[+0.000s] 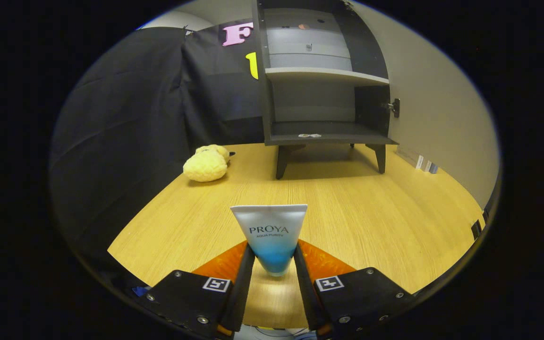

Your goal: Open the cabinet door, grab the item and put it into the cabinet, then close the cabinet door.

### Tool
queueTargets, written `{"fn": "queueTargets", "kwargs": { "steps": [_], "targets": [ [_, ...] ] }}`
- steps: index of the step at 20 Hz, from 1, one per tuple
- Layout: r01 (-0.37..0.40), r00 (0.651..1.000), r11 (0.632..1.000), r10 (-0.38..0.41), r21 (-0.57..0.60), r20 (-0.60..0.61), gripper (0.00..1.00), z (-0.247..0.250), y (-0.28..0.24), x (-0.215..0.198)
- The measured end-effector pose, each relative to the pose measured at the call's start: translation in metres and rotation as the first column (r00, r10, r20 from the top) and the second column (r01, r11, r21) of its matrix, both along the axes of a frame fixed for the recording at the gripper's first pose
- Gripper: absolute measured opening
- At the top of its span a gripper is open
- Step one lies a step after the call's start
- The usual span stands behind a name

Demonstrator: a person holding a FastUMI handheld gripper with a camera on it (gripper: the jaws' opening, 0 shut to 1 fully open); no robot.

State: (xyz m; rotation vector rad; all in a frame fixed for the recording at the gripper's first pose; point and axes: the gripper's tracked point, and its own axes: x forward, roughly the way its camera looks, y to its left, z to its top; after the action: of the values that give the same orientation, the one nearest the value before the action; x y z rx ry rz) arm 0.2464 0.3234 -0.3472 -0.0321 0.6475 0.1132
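Note:
A white-to-blue cosmetic tube (272, 226) stands upright between my fingers, flat crimped end up and cap end down, just above the wooden table (371, 212). My gripper (272, 255) is shut on its lower part, with both fingers pressing its sides. Beyond it, at the far side of the table, stands the dark grey cabinet (267, 94) on short legs. Its door (371, 56) is swung open to the right, with the handle (395, 107) at its edge. The light middle shelf (324, 74) and the dark bottom shelf (328, 128) are exposed, and a small pale thing (310, 135) lies at the bottom shelf's front.
A yellow plush toy (206, 164) lies on the table left of the cabinet, by the black cloth. Small boxes (425, 164) stand against the pale wall to the right. Bare tabletop lies between the tube and the cabinet legs.

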Motion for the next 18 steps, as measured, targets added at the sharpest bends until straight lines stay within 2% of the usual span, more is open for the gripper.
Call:
{"fn": "queueTargets", "kwargs": {
  "steps": [12,18],
  "targets": [
    [0.019,0.993,1.0,-0.021,0.017,0.119,0.51,0.104,-0.037,0.065],
    [0.028,0.983,0.999,-0.033,0.031,0.183,0.51,0.16,-0.055,0.112]
  ]
}}
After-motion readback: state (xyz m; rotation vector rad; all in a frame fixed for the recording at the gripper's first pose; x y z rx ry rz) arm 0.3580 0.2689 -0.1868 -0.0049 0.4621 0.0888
